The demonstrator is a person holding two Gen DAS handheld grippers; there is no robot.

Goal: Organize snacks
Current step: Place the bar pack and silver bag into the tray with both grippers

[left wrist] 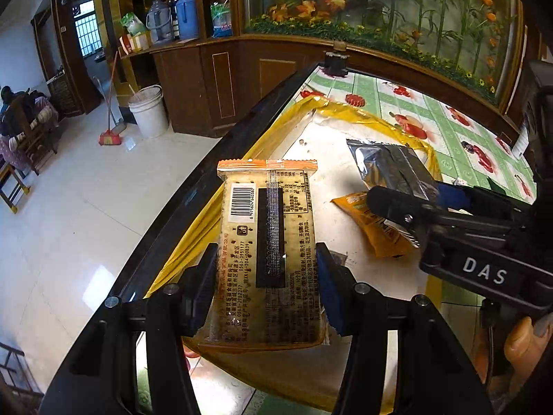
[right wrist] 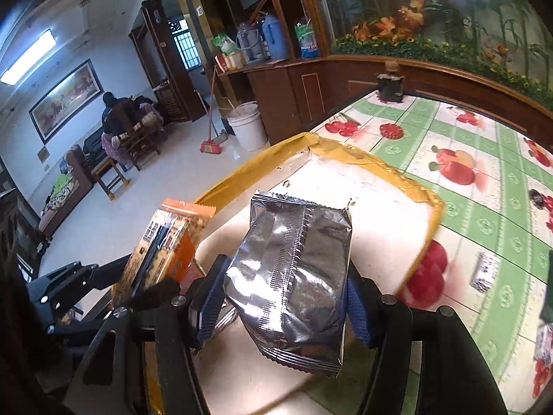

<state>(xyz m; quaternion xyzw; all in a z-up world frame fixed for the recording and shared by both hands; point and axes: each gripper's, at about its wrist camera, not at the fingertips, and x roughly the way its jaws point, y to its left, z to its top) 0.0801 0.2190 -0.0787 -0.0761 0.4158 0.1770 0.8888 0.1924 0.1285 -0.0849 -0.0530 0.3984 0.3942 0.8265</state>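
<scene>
My left gripper (left wrist: 264, 256) is shut on a flat cracker pack (left wrist: 266, 242) with an orange top seam and a barcode, held upright over the near left part of a white tray with a yellow taped rim (left wrist: 380, 117). From the right, my right gripper (left wrist: 411, 186) reaches in, shut on a silver foil pack (left wrist: 390, 162). The right wrist view shows that foil pack (right wrist: 297, 269) squeezed between the blue pads of the right gripper (right wrist: 287, 273) above the tray (right wrist: 345, 152). The cracker pack (right wrist: 169, 242) and left gripper (right wrist: 128, 276) are close on its left. A yellow snack packet (left wrist: 373, 228) lies in the tray.
The tray sits on a green fruit-print tablecloth (right wrist: 484, 159). A dark jar (left wrist: 335, 62) stands at the table's far edge. Small packets (right wrist: 485, 271) lie on the cloth to the right. The table's dark edge (left wrist: 207, 186) drops to a tiled floor with a white bucket (left wrist: 148, 110).
</scene>
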